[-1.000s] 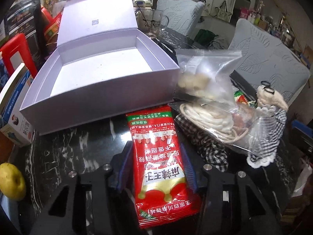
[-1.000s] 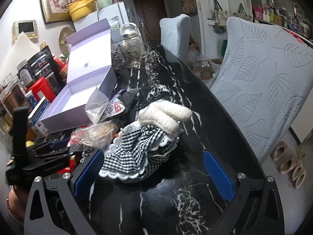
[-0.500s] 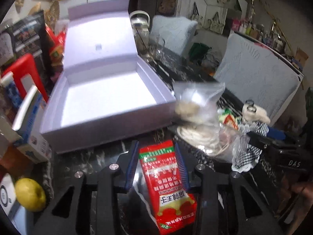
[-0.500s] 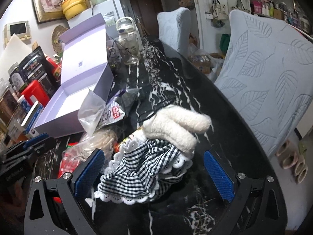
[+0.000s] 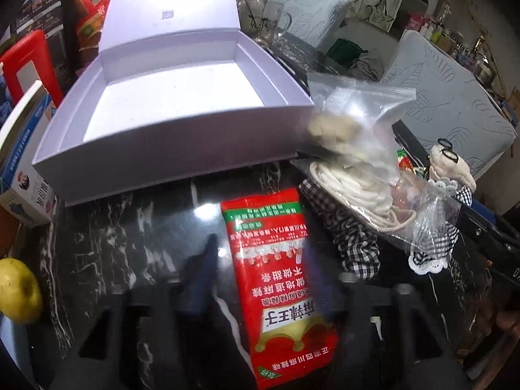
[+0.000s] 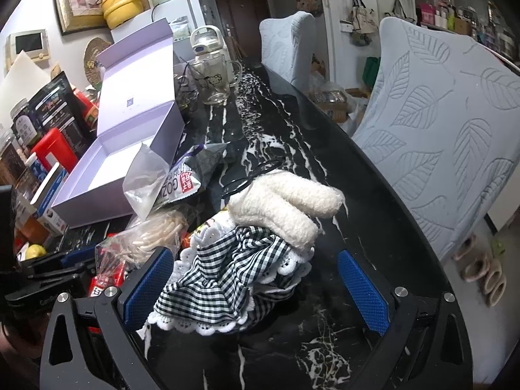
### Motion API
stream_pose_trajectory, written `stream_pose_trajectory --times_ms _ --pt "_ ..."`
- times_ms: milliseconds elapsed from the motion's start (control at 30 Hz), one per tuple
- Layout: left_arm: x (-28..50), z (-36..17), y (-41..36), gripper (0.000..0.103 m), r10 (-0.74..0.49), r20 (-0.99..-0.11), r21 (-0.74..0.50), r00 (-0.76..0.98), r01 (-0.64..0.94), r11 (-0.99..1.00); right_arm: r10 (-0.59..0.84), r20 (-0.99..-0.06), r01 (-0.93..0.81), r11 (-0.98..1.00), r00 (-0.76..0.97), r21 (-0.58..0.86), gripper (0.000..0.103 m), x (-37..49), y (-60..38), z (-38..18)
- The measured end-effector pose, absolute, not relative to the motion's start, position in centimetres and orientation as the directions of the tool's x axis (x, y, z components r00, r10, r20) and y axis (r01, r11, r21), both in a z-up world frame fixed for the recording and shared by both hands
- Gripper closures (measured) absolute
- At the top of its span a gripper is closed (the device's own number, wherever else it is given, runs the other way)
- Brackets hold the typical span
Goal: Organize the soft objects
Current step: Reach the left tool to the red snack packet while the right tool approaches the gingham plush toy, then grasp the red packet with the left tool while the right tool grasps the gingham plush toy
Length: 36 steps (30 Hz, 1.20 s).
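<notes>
Your left gripper hangs low over the black marble table with its jaws just opened; the blue pads are smeared by motion blur, yet they stand clear on either side of the red sauce packet, which lies flat on the marble between them, its top end pointing toward the lavender gift box. That box sits open just beyond the packet, lid tipped back, its white floor bare. To the packet's right, a clear zip bag holding pale coiled cord leans against the box's near right corner and rests on the gingham fabric of a plush rabbit. A yellow-green fruit sits at the table's left edge. Your right gripper is spread wide, its blue pads on either side of the rabbit's black-and-white checked dress without pressing it; the rabbit's woolly cream ears point away toward the padded chair. From that side a grey snack bag lies between the rabbit and the box, and a glass mug stands farther back on the table.
</notes>
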<state>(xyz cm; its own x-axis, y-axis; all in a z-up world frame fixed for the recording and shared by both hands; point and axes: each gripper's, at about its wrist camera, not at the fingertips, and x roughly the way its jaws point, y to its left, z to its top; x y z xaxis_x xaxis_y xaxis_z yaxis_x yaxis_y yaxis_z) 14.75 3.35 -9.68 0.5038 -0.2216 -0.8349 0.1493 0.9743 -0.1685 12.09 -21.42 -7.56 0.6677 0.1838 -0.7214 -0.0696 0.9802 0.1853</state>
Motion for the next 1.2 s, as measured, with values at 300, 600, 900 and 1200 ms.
stream_pose_trajectory --times_ms 300,600,900,1200 --pt "14.4 -11.0 1.5 0.0 -0.122 -0.848 -0.054 0.516 0.145 0.988 0.183 -0.725 -0.064 0.98 0.664 0.188 0.0 12.2 -21.8 -7.9" --pt "13.3 -10.8 0.3 0.046 -0.145 -0.803 -0.019 0.578 0.218 0.976 0.182 -0.724 -0.057 0.979 0.665 0.194 0.0 12.2 -22.2 -8.0" --pt "13.5 -10.2 1.9 0.053 -0.182 -0.802 -0.064 0.569 0.222 0.973 0.197 -0.714 -0.073 0.977 0.672 0.2 0.0 11.7 -21.9 -7.7" --pt "12.1 -7.4 3.1 0.054 -0.222 -0.758 -0.11 0.614 0.214 0.971 0.193 -0.709 -0.081 0.979 0.679 0.189 0.0 11.6 -21.3 -7.4"
